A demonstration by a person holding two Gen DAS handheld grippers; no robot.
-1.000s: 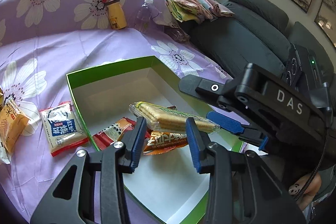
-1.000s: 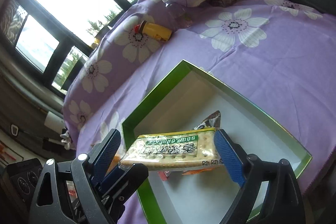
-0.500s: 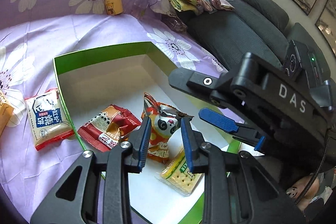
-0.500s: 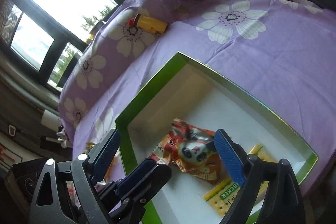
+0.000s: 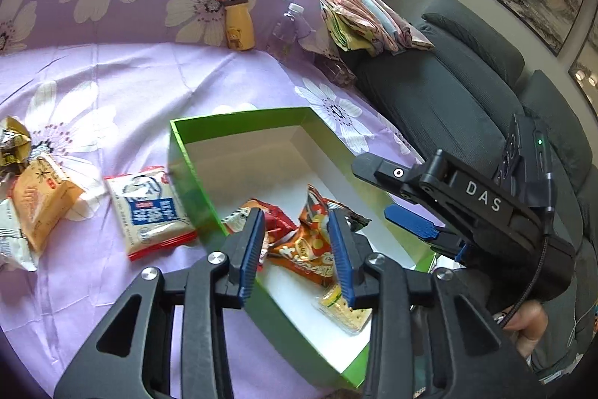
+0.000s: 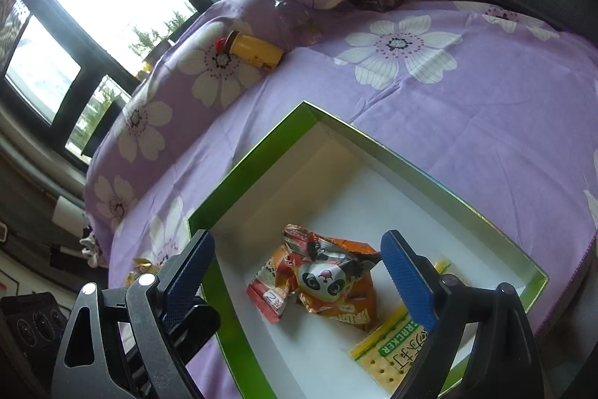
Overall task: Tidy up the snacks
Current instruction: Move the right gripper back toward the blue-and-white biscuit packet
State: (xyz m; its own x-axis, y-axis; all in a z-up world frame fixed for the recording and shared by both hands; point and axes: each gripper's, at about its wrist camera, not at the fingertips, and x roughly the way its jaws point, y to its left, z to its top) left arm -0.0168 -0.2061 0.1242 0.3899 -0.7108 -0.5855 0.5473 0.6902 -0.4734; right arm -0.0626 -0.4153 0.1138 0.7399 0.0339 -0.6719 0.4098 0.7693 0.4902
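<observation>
Since a second ago the cracker pack (image 6: 392, 358) has dropped from the right tongs (image 6: 299, 281) into the green box (image 5: 239, 118), near corner; right tongs apart and empty; left tongs (image 5: 297, 251) have just been opening, narrow, empty; far half of the box lies bare.

Purple floral cloth (image 5: 112, 92) — green box (image 5: 239, 116), loose snack packs (image 5: 153, 208), bottles (image 5: 239, 23).

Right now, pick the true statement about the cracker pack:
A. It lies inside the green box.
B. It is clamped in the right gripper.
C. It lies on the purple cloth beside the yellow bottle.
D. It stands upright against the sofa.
A: the cracker pack lies flat on the white floor of the green box, beside the panda snack bag, with no gripper touching it.
</observation>
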